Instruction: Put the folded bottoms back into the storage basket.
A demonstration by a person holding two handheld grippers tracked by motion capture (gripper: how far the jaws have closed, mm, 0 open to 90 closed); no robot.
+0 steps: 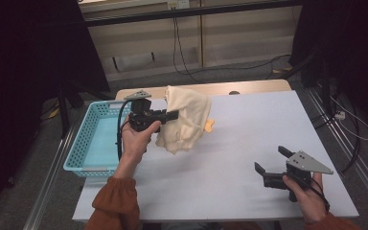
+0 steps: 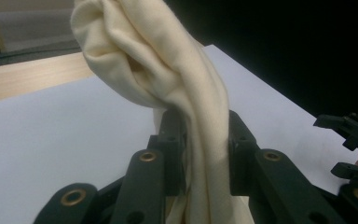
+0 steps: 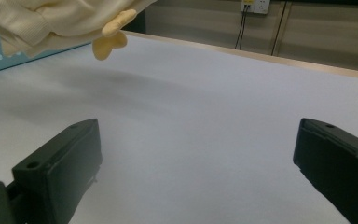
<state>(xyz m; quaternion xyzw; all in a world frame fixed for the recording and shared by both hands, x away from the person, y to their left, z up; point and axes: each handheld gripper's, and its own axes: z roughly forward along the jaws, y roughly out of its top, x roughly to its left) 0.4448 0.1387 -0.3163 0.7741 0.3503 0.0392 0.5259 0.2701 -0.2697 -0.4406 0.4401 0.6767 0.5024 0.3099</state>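
Left gripper fingers clamp cream cloth | right gripper fingers apart

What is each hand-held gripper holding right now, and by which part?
Left hand-held gripper pinches a bunched fold of the cream cloth; right hand-held gripper holds nothing.

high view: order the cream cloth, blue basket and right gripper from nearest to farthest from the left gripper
1. cream cloth: clamped in the left gripper jaws.
2. blue basket: just left of it, at the table's left edge.
3. right gripper: far off, near right.
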